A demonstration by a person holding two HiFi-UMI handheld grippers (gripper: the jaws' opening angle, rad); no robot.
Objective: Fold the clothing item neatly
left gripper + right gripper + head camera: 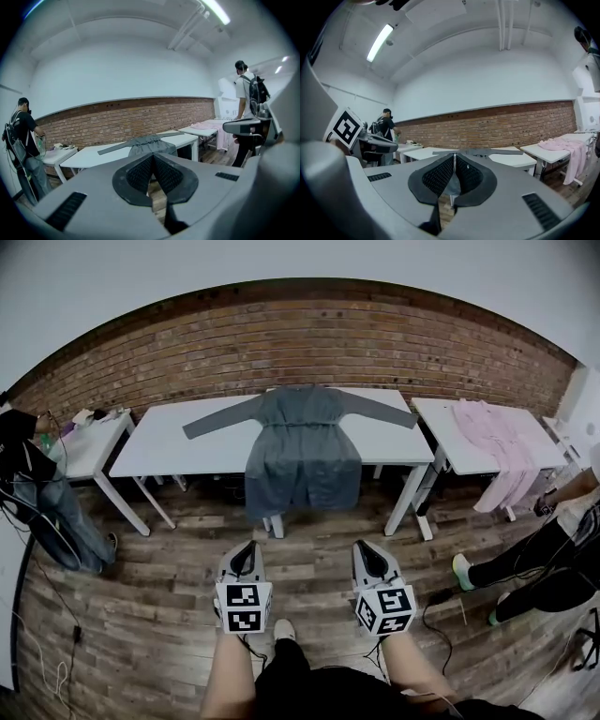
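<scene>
Two held out side by side — left gripper, right gripper, fingers closed and empty, aimed at grey dress.

The room is evenly bright under ceiling tube lights, one glaring white in the left gripper view, with only soft shadow beneath the white table. Every picture bulges like a fisheye, bowing the brick wall, and both gripper views go black at their corners. The grey garment stays sharp mid-frame.
</scene>
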